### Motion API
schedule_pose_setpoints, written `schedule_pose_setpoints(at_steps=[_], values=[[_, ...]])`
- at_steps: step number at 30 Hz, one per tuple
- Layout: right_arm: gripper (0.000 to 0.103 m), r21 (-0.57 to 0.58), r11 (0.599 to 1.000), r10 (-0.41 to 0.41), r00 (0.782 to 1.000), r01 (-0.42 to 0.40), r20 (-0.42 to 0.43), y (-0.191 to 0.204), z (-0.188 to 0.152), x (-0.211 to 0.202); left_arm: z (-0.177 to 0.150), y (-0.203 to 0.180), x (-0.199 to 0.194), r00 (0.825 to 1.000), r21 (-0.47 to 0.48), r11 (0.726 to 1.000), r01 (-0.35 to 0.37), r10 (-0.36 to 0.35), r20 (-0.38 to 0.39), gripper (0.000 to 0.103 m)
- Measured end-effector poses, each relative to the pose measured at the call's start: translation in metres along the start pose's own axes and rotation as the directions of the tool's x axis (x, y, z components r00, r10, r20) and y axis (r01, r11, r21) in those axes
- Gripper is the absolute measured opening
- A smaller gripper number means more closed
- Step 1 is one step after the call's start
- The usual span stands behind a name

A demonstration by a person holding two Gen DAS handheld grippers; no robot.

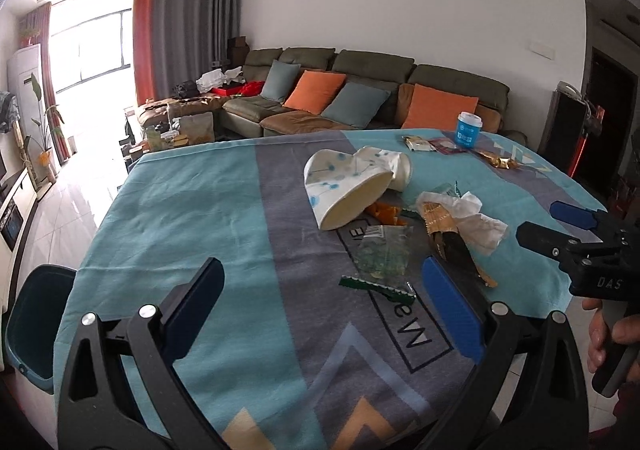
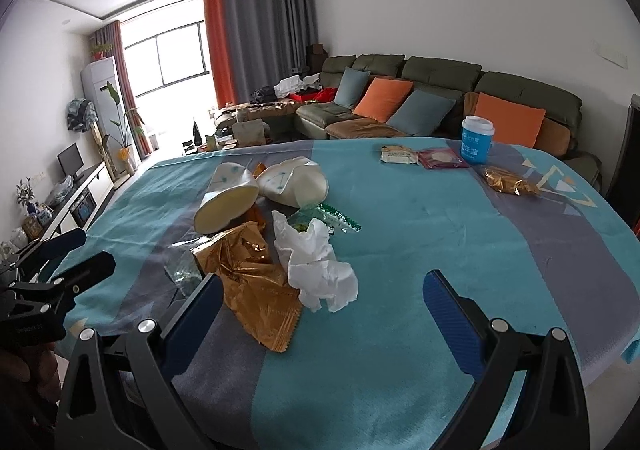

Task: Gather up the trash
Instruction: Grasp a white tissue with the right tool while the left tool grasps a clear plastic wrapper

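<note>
A pile of trash lies mid-table: two crushed white paper cups (image 1: 352,186) (image 2: 228,202), a crumpled white tissue (image 1: 476,222) (image 2: 316,266), a gold wrapper (image 1: 448,234) (image 2: 252,282) and a clear green-edged wrapper (image 1: 384,254) (image 2: 328,218). My left gripper (image 1: 320,282) (image 2: 94,248) hovers open over the near table edge, just short and left of the pile. My right gripper (image 2: 322,282) (image 1: 536,219) is open too, its jaws spread in front of the tissue and gold wrapper. Neither holds anything.
A teal and grey cloth (image 1: 180,218) (image 2: 440,250) covers the table. A blue lidded cup (image 1: 468,130) (image 2: 476,142), flat snack packets (image 2: 398,156) and a gold packet (image 2: 508,180) sit at the far side. A dark teal bin (image 1: 36,322) stands on the floor, left.
</note>
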State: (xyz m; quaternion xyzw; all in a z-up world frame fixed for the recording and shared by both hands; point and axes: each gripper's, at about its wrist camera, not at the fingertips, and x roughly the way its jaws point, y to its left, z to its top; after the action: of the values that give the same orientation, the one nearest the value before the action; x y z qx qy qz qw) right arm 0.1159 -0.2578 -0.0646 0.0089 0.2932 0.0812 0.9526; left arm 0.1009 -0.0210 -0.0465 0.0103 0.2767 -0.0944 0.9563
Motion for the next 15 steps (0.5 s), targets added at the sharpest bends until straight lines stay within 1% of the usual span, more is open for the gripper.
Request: schedule_pose_setpoints(at_steps=[15], values=[[0.096, -0.005, 1.000, -0.005, 1.000, 0.005, -0.028, 0.001, 0.005, 0.019, 0.001, -0.002, 0.021, 0.999, 0.004, 1.000, 0.024, -0.024, -0.044, 0.098]])
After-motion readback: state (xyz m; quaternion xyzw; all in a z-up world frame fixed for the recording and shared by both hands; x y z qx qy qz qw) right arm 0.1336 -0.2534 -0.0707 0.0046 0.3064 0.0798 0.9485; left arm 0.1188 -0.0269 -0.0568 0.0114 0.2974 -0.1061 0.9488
